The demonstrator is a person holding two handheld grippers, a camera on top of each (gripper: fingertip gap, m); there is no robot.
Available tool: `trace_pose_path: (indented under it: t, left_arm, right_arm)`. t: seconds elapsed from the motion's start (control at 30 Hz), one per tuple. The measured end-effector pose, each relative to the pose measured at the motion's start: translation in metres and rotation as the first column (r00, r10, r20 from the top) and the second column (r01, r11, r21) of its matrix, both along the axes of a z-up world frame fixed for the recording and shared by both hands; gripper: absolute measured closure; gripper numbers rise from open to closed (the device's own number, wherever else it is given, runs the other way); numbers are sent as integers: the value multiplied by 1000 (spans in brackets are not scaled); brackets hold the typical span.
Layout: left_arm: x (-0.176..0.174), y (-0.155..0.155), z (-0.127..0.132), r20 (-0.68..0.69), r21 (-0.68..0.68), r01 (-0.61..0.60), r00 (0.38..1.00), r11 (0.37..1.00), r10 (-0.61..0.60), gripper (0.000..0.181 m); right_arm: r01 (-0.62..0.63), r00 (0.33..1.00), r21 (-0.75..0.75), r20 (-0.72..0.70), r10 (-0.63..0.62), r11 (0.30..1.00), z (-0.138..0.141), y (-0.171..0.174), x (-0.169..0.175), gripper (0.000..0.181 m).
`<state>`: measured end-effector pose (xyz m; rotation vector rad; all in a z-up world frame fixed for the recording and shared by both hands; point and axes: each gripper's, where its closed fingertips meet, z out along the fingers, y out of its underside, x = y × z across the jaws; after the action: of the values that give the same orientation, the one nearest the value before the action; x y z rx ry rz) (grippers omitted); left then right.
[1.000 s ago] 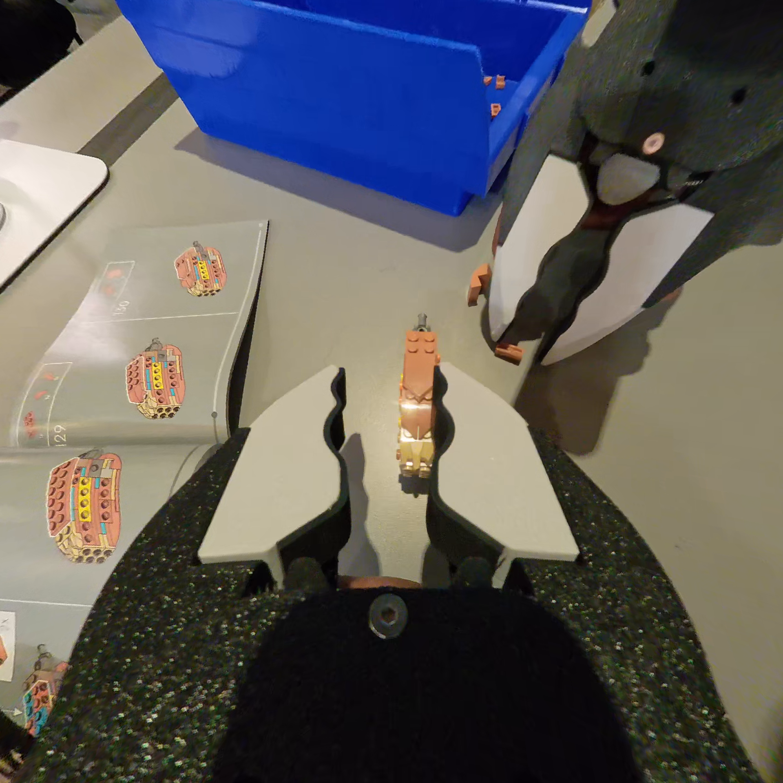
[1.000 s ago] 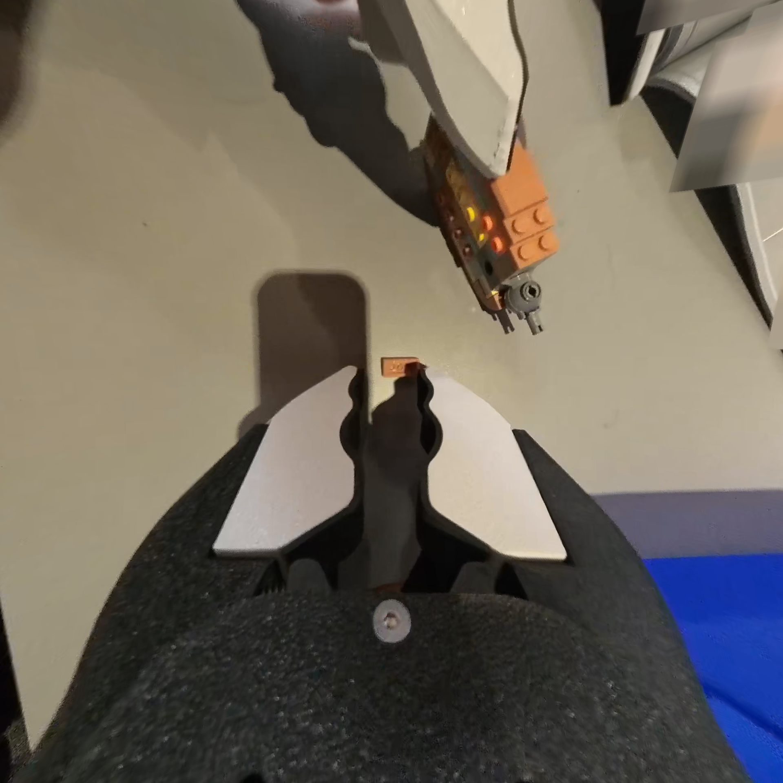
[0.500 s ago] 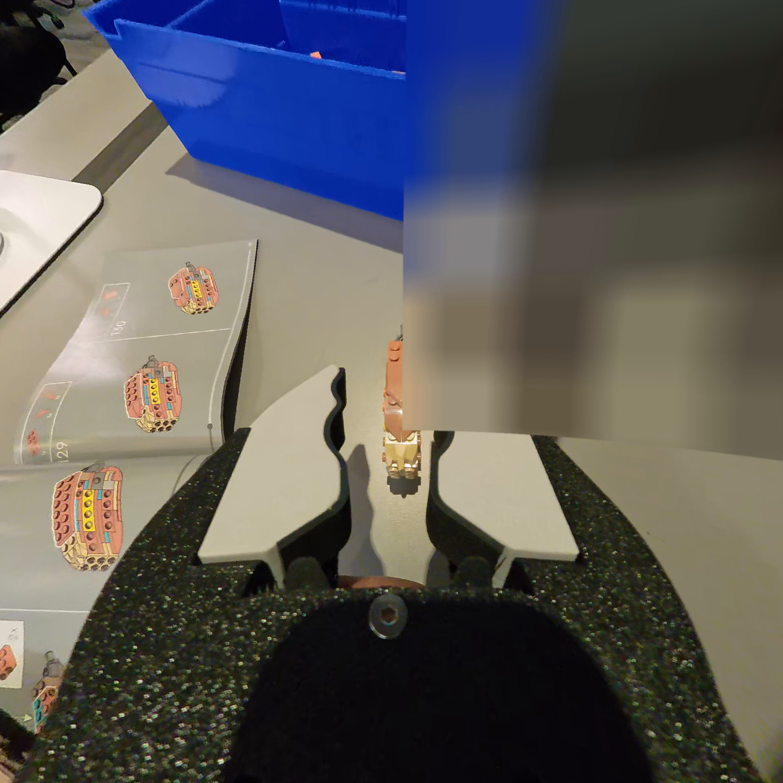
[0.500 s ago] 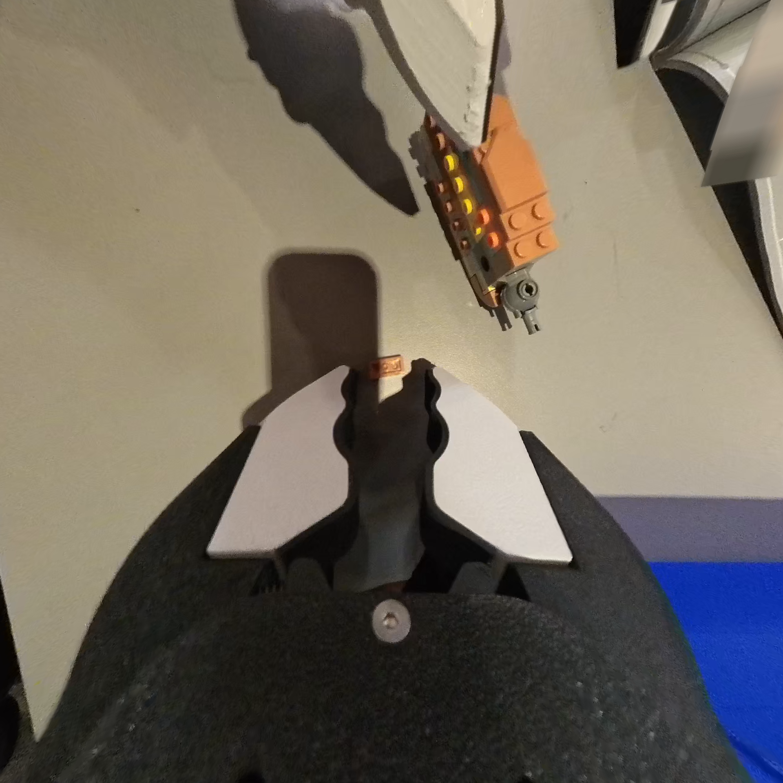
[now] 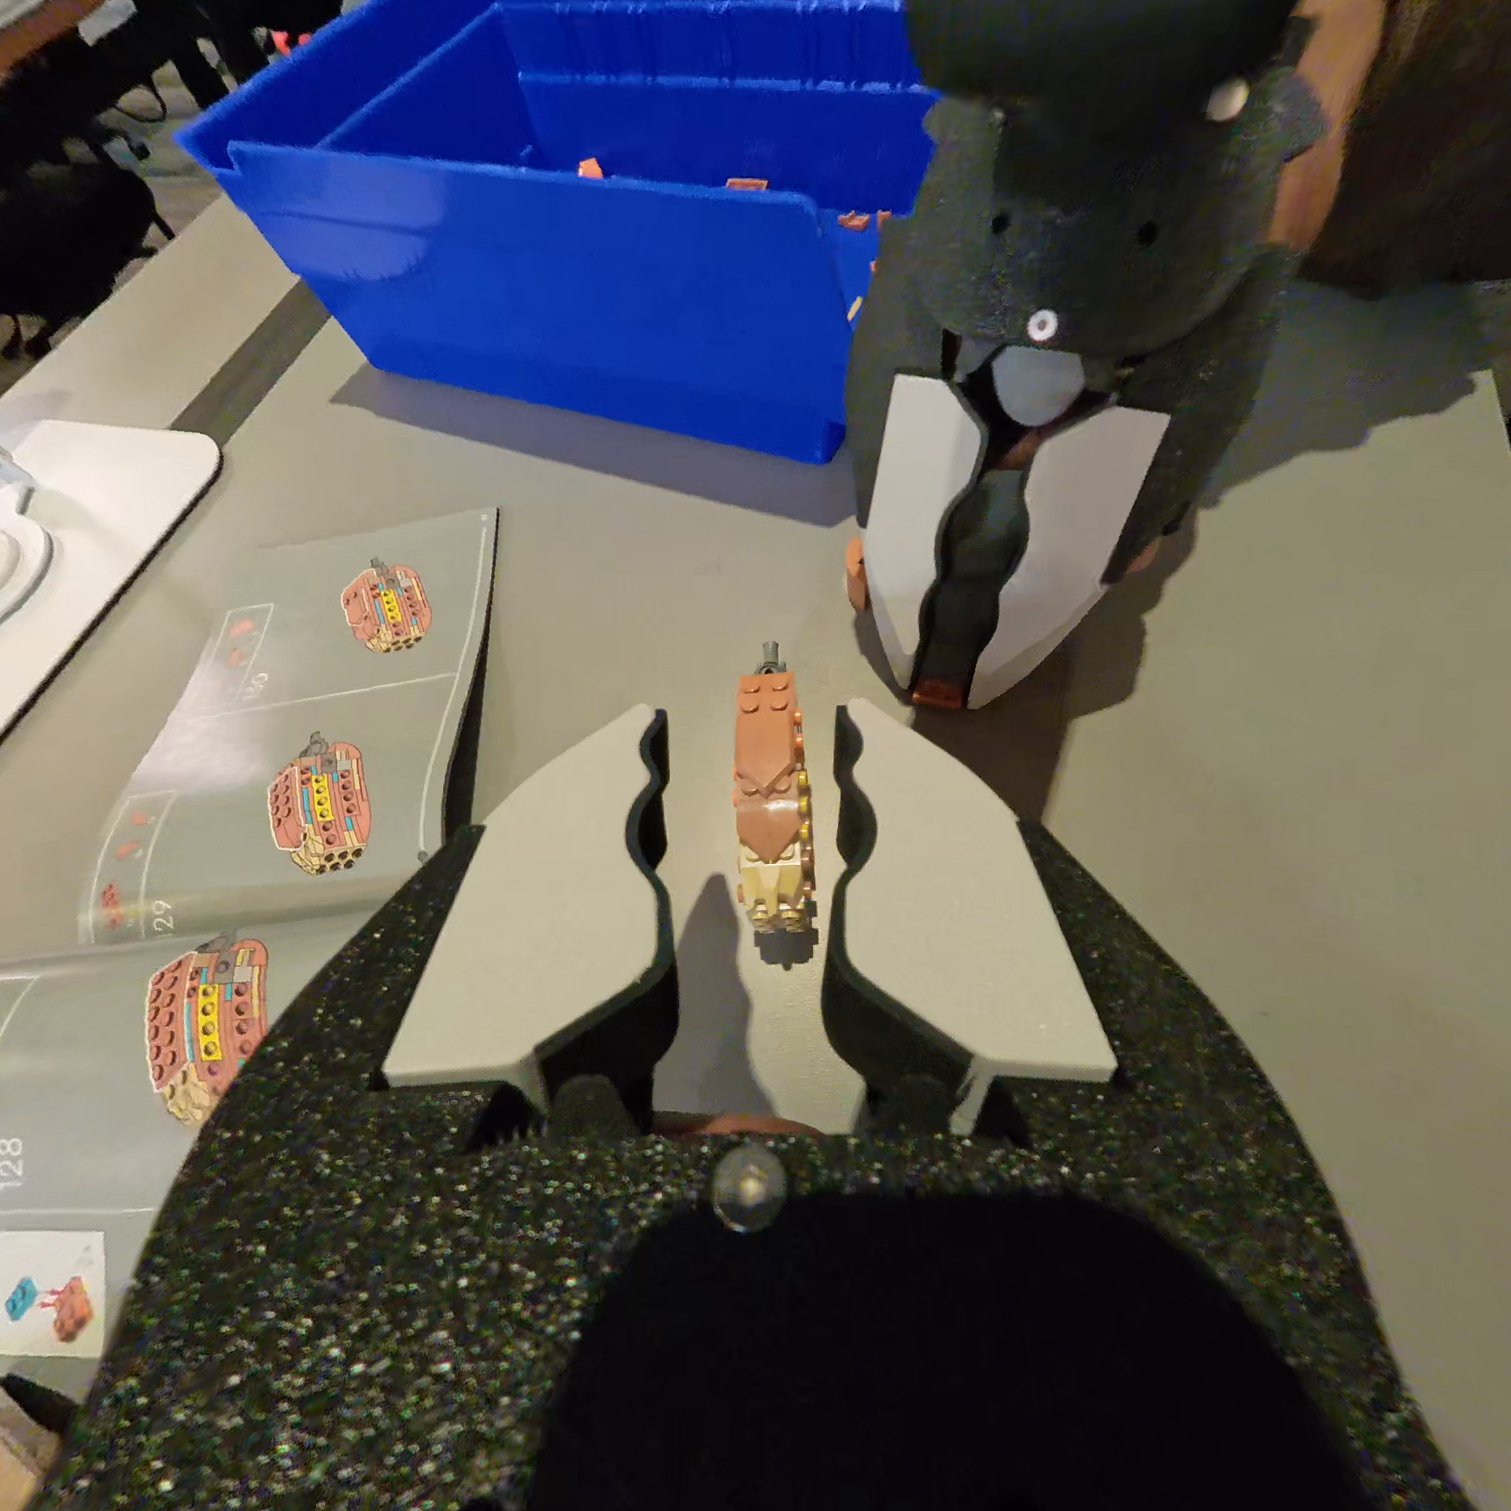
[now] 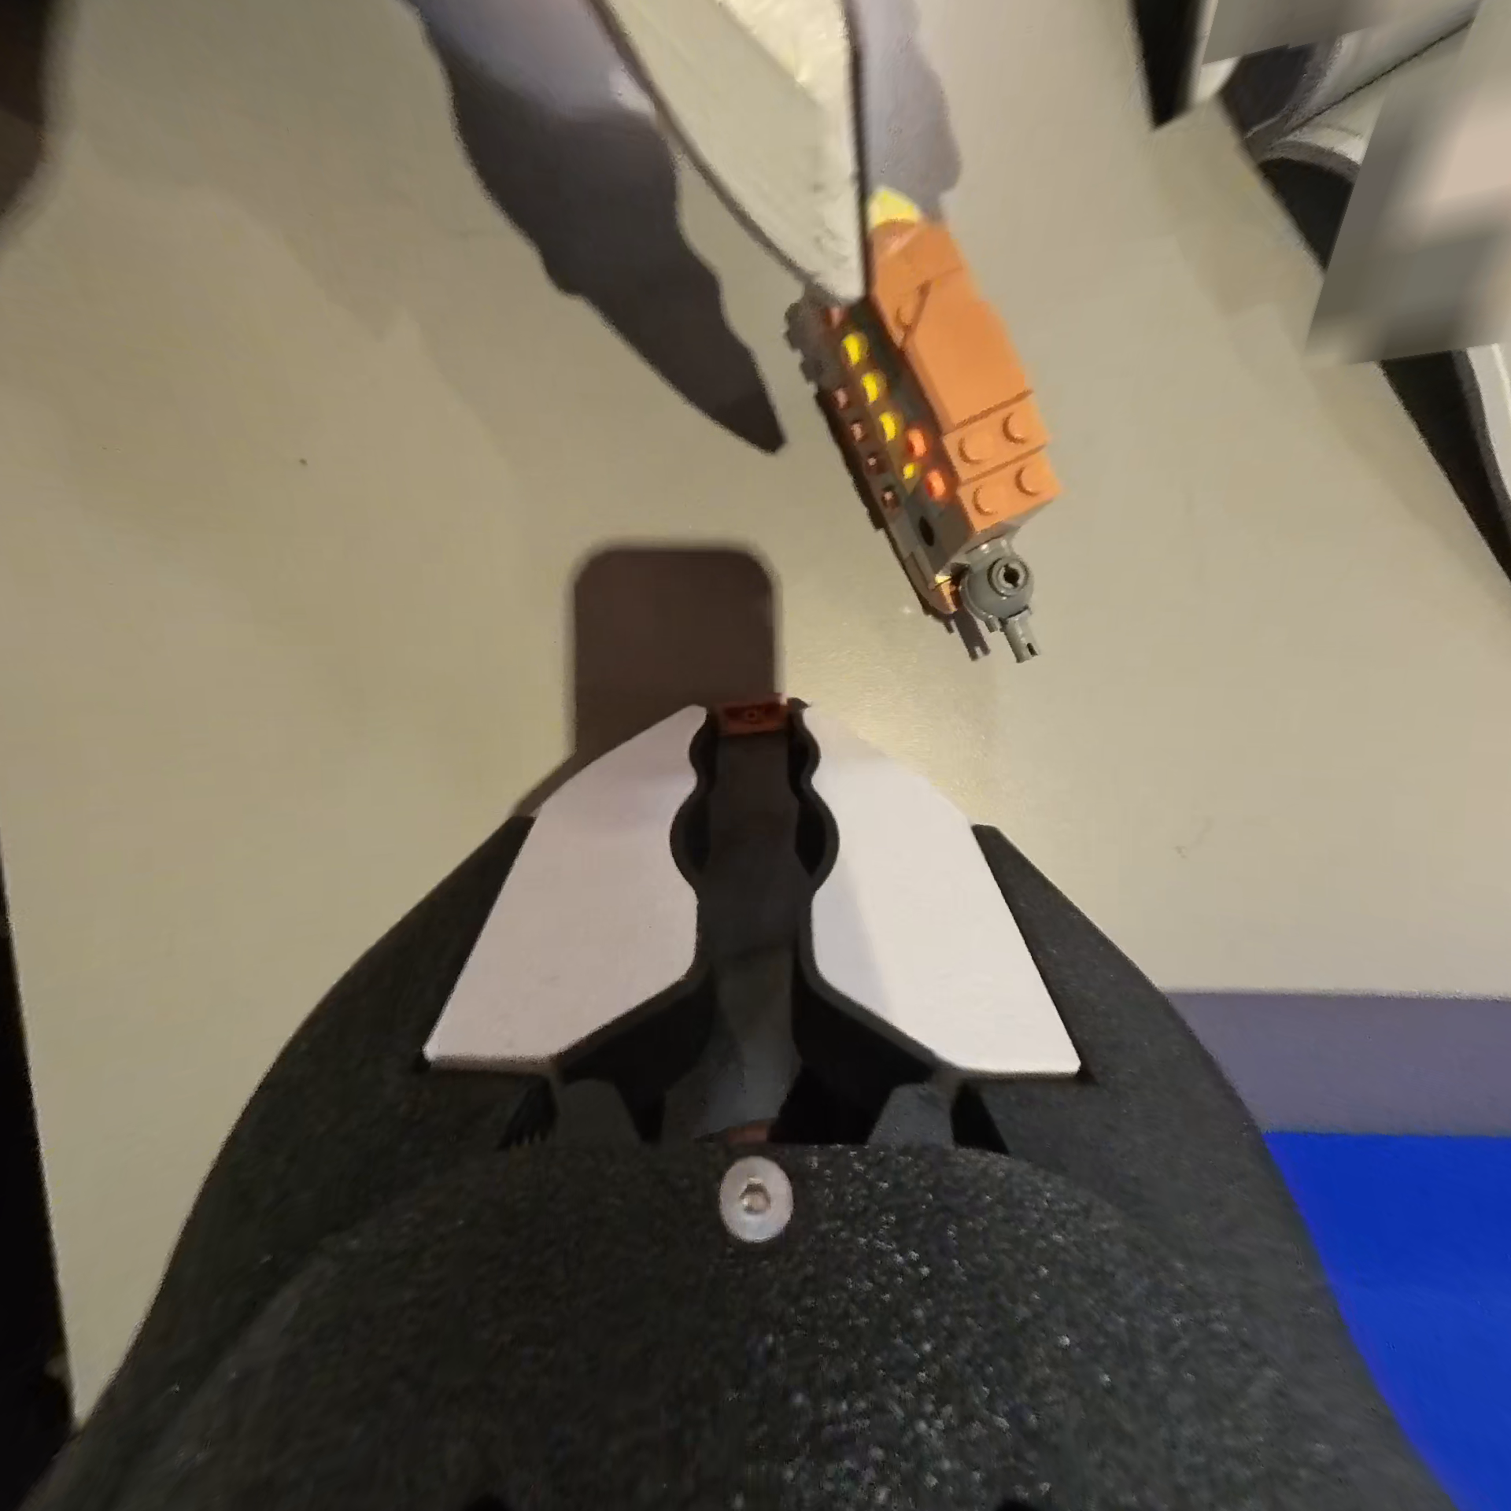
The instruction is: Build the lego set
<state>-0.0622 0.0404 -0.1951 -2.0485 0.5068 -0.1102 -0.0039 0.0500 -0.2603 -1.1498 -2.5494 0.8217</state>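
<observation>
The partly built lego model (image 5: 768, 805), brown on top with a tan end and a grey pin, stands on edge on the grey table between the fingers of my left gripper (image 5: 750, 719). That gripper is open, and the model is closest to its right finger. My right gripper (image 6: 751, 724) is shut on a small reddish-brown piece (image 6: 751, 715) at its fingertips. It shows in the left wrist view (image 5: 940, 695) just beyond and right of the model, tips down near the table. In the right wrist view the model (image 6: 940, 425) lies ahead to the right, partly under a left finger (image 6: 777, 139).
A blue bin (image 5: 572, 270) holding several brown pieces stands at the back; its corner also shows in the right wrist view (image 6: 1390, 1267). An open instruction booklet (image 5: 270, 736) lies to the left, with a white base (image 5: 106, 507) beyond it. A loose brown piece (image 5: 854, 572) lies by the right gripper.
My right gripper has closed its fingers on the small brown piece. The model now sits nearer and larger in the right wrist view. The left gripper's opening is unchanged.
</observation>
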Motion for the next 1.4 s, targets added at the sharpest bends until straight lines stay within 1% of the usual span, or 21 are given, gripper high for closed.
trace_pose_path:
  t: [0.03, 0.1, 0.17, 0.23, 0.3, 0.37, 0.43, 0.47, 0.5, 0.6, 0.67, 0.73, 0.77, 0.8, 0.87, 0.93, 1.03, 1.13, 1.2, 1.3, 1.4]
  left_arm:
    - [1, 0, 2, -10, 14, 12, 1000, 1000, -12, 142]
    - [6, -1, 7, -1, 43, 38, 999, 998, -38, 142]
    - [11, -1, 14, 84, 64, 47, 995, 997, -52, 143]
    - [11, -1, 23, 202, 85, 38, 978, 996, -55, 145]
    - [11, -2, 35, 349, 106, 35, 935, 994, -70, 148]
    - [15, -4, 47, 494, 129, 53, 862, 990, -110, 151]
    - [22, -8, 54, 597, 138, 101, 785, 985, -164, 151]
    - [24, -8, 56, 612, 152, 112, 769, 982, -183, 151]
    - [25, -8, 57, 597, 175, 114, 778, 978, -197, 151]
    - [28, -7, 63, 442, 275, 110, 868, 955, -227, 151]
    - [32, -9, 70, 371, 329, 117, 896, 937, -242, 150]
    - [35, -9, 73, 372, 342, 113, 895, 933, -245, 150]
    - [36, -8, 74, 387, 345, 111, 888, 932, -249, 151]
    - [37, -8, 75, 405, 348, 108, 879, 931, -253, 151]
    - [38, -7, 75, 450, 343, 103, 854, 934, -260, 151]
    - [39, -7, 76, 527, 324, 104, 806, 940, -271, 152]
    - [41, -9, 76, 655, 280, 126, 700, 952, -285, 155]
    - [44, -12, 79, 770, 252, 168, 562, 953, -303, 157]
    - [44, -13, 79, 819, 229, 188, 492, 955, -293, 158]
    - [47, -12, 73, 860, 179, 218, 439, 960, -260, 160]
    - [50, -13, 71, 884, 165, 247, 393, 955, -255, 163]
  right_arm:
    - [14, 999, -46, -33, -16, 999, 6, -1, -3, 165]
    - [3, 988, -167, -151, -29, 986, 30, -7, -10, 164]
    - [-37, 946, -283, -319, -57, 958, 63, -13, -17, 165]
    - [-66, 890, -366, -443, -111, 928, 90, -13, -20, 165]
    - [-93, 830, -417, -534, -161, 904, 110, -11, -22, 165]
    - [-131, 782, -452, -594, -188, 883, 123, -12, -22, 165]
    - [-177, 751, -484, -630, -200, 857, 131, -15, -21, 165]
    - [-196, 750, -512, -627, -208, 836, 133, -17, -20, 165]
    - [-207, 758, -548, -613, -221, 810, 135, -19, -20, 165]
    - [-217, 776, -658, -564, -282, 721, 141, -17, -21, 165]
    - [-228, 776, -717, -543, -322, 659, 147, -13, -21, 165]
    - [-242, 776, -763, -523, -353, 600, 152, -10, -20, 165]
    - [-247, 778, -777, -515, -359, 579, 153, -9, -20, 165]
    - [-251, 777, -780, -515, -362, 573, 152, -10, -21, 165]
    - [-261, 767, -761, -537, -350, 595, 151, -12, -21, 165]
    - [-274, 749, -725, -573, -332, 632, 151, -15, -20, 165]
    - [-286, 716, -667, -626, -310, 688, 150, -19, -19, 165]
    - [-276, 657, -563, -702, -275, 779, 147, -20, -20, 166]
    - [-258, 610, -475, -755, -239, 841, 145, -21, -21, 165]
    - [-218, 539, -356, -820, -192, 909, 144, -20, -23, 166]
    - [-188, 491, -261, -860, -139, 947, 142, -21, -24, 165]
